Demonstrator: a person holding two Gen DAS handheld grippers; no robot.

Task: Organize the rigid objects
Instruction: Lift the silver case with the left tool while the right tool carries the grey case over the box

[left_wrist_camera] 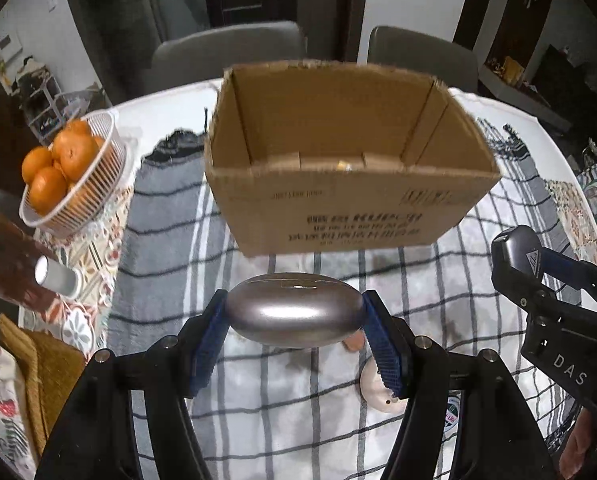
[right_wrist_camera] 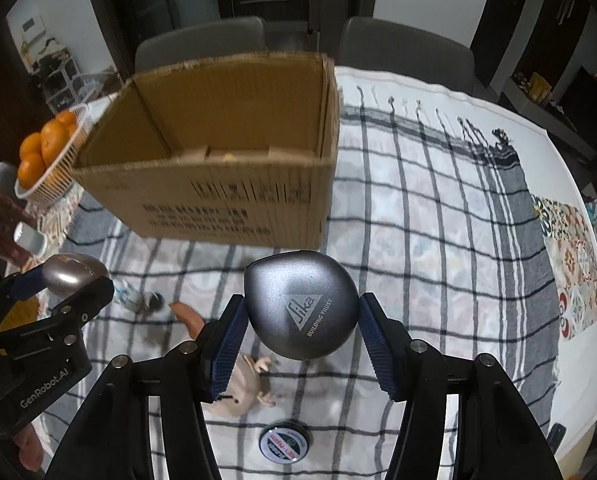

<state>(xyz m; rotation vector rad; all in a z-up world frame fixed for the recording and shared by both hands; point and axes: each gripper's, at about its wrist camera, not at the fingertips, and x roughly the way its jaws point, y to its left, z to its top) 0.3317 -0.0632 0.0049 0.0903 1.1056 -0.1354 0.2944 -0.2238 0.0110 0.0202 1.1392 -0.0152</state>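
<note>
My left gripper (left_wrist_camera: 294,320) is shut on a shiny champagne oval case (left_wrist_camera: 294,312), held above the checked cloth in front of the open cardboard box (left_wrist_camera: 350,184). It also shows in the right wrist view (right_wrist_camera: 72,272). My right gripper (right_wrist_camera: 300,320) is shut on a grey rounded case marked "Sika" (right_wrist_camera: 300,308), held to the right of the left one, just before the box (right_wrist_camera: 218,176). The grey case also shows in the left wrist view (left_wrist_camera: 518,252). A small yellowish thing lies on the box floor (left_wrist_camera: 344,166).
A white basket of oranges (left_wrist_camera: 64,168) stands left of the box. A doll figure (right_wrist_camera: 242,384), a round tin (right_wrist_camera: 284,442) and small toys (right_wrist_camera: 138,300) lie on the cloth below the grippers. A white cylinder (left_wrist_camera: 56,276) stands at left. Two chairs stand behind the table.
</note>
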